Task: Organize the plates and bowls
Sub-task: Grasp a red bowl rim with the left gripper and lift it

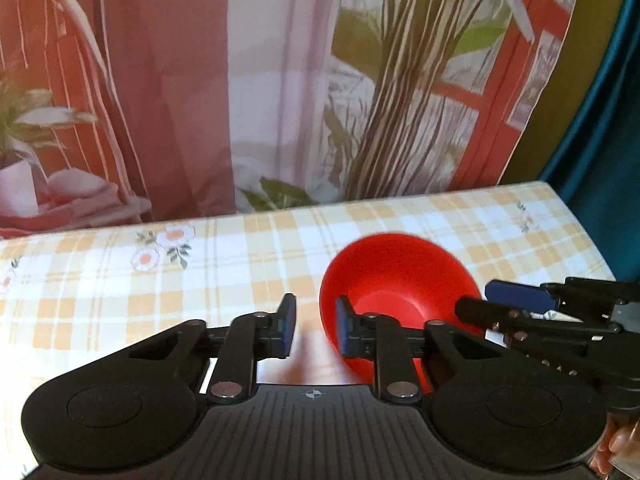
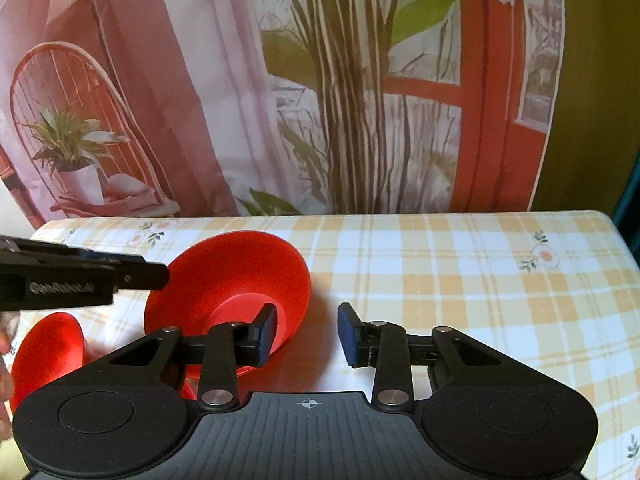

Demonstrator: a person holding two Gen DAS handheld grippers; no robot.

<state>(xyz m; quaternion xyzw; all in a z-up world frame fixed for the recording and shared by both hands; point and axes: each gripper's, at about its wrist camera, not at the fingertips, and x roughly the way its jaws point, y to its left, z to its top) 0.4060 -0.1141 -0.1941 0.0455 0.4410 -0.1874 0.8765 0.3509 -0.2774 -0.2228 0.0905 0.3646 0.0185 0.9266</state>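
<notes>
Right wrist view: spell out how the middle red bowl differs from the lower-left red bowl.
The middle bowl is tipped up, its inside facing the camera; the lower-left bowl shows only a curved side. The middle bowl is mostly visible; the lower-left bowl is partly hidden behind the right claw and its body. Both are red, on the checked tablecloth.

- left gripper [image 1: 314, 326] angled downward, fingers apart with a gap between the pads
- right gripper [image 2: 306, 334] just right of the left gripper, angled downward, fingers apart
</notes>
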